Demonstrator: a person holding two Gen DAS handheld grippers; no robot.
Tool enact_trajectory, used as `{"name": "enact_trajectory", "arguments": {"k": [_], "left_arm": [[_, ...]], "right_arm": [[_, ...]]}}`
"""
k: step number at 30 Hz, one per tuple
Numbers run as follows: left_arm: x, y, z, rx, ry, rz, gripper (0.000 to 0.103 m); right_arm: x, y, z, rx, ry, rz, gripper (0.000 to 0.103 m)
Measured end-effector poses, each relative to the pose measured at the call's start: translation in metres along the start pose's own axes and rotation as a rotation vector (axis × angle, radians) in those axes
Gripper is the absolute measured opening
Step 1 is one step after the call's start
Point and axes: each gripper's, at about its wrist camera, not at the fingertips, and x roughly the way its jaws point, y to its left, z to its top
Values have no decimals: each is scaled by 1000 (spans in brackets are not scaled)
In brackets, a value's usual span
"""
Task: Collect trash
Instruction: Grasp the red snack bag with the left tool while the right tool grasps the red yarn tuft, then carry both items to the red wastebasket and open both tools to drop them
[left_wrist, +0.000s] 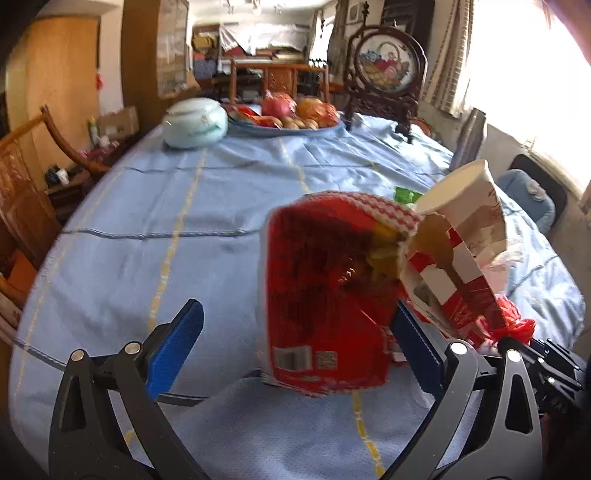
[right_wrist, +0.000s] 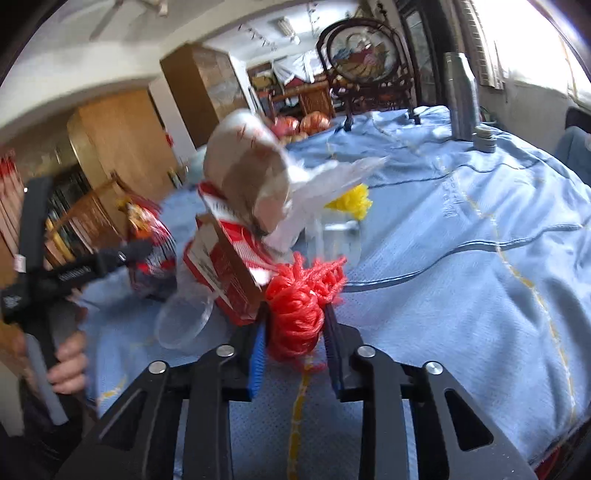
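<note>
Blue-clothed dining table (left_wrist: 155, 221) below, my right gripper (right_wrist: 295, 332) pinches the red mesh bag (right_wrist: 295, 317) of trash while my left gripper (left_wrist: 295, 347) gapes around the red snack packet (left_wrist: 328, 295); next, squeeze that.

A light blue tablecloth (left_wrist: 221, 206) fills the middle of the frame. Wooden chairs (left_wrist: 33, 177) stand at left, a tall wooden cabinet (left_wrist: 155, 55) at upper left, a round embroidered screen (left_wrist: 384, 64) at upper centre, and bright curtained windows (left_wrist: 517, 81) at upper right.
</note>
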Motion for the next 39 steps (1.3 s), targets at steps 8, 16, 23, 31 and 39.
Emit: {"name": "enact_trajectory", "arguments": {"k": [8,16,23,31,39], "left_arm": [[-18,-13,0,45,-57,-67,53],[-51,-17,0,36,-106,-93,53],[-77,-71,-1,137,-134,-192,53],[-81,-201,-16,343,-101,-447,54],[-61,-335,-62,527,28,-679,54]], "right_arm": [[-62,-14,-7,23,-132,-6,28],[-96,-36,-15,71,-183,-9,28],[-144,-72,-26,128,-257,-114,28],[-217,-155,-69,294,-292,-363,28],[-220,-282,-155,579,-105,-617,30]]}}
